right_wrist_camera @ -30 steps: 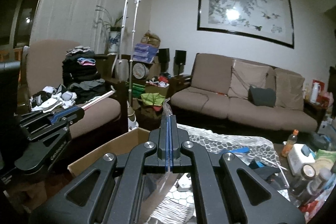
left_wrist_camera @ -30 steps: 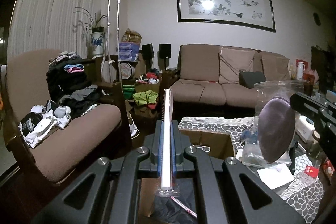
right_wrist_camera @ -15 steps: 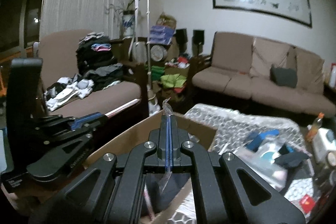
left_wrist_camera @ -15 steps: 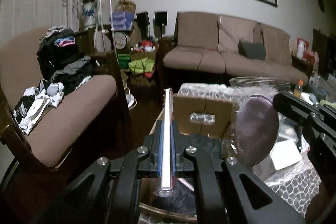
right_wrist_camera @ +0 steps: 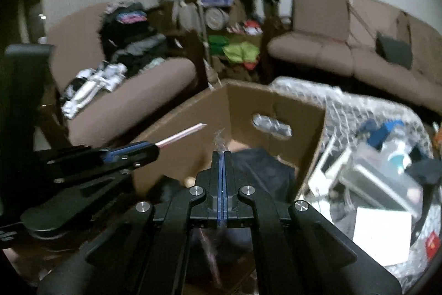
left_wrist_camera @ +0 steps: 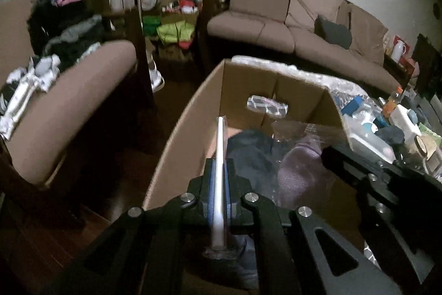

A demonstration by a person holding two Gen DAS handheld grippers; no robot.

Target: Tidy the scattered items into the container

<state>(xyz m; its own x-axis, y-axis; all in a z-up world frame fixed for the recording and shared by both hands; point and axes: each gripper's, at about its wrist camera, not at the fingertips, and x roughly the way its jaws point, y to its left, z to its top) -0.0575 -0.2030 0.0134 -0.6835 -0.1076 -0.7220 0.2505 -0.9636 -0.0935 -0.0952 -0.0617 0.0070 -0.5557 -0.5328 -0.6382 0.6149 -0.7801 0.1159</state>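
An open cardboard box (left_wrist_camera: 187,115) stands in front of me with dark cloth (left_wrist_camera: 248,148) inside; it also shows in the right wrist view (right_wrist_camera: 248,104). My left gripper (left_wrist_camera: 219,170) is shut on a long thin white stick (left_wrist_camera: 221,145) that points over the box; the stick shows pinkish in the right wrist view (right_wrist_camera: 182,135). My right gripper (right_wrist_camera: 221,156) is shut on the top edge of a clear plastic bag (left_wrist_camera: 301,154) holding a purple round item (left_wrist_camera: 297,170), which hangs over the box.
A brown armchair (left_wrist_camera: 71,101) with piled clothes stands left of the box. A table at the right carries bottles, boxes and plastic packets (left_wrist_camera: 386,123). A brown sofa (left_wrist_camera: 290,26) is behind. Bags and clutter (left_wrist_camera: 174,32) lie on the floor beyond.
Both grippers tilted downward and moved over the box. The stick and the bag with the purple item came lower, now over the box's inside.
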